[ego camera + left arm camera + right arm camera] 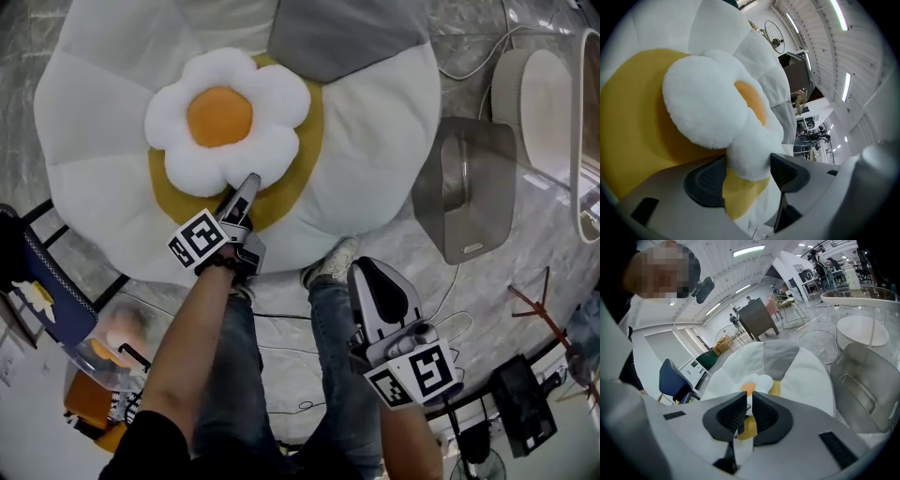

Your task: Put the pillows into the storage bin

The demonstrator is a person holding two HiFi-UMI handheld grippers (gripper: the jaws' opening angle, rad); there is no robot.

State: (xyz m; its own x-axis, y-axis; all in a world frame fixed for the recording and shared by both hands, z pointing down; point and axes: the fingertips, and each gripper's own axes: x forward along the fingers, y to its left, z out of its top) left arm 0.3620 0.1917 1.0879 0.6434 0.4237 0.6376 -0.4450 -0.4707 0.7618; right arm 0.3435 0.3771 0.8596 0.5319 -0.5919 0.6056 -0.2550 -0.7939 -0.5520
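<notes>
A small white flower pillow (225,122) with an orange centre lies on a large white and yellow flower cushion (375,141). A grey pillow (342,33) rests at the cushion's far edge. My left gripper (251,180) is at the small pillow's near petal. In the left gripper view the jaws (747,173) stand open with that petal (745,159) between the pads. My right gripper (367,270) hangs back over the person's legs, shut and empty (749,416); the small pillow (757,383) lies beyond it. A grey open bin (464,187) stands to the right of the cushion.
A white round tub (539,103) sits behind the grey bin, beside a clear-rimmed container (586,141). A blue chair (42,281) and an orange item (89,398) are at the left. Cables (450,328) trail on the marble floor, with a red rack (539,314) and black gear (520,403) at the lower right.
</notes>
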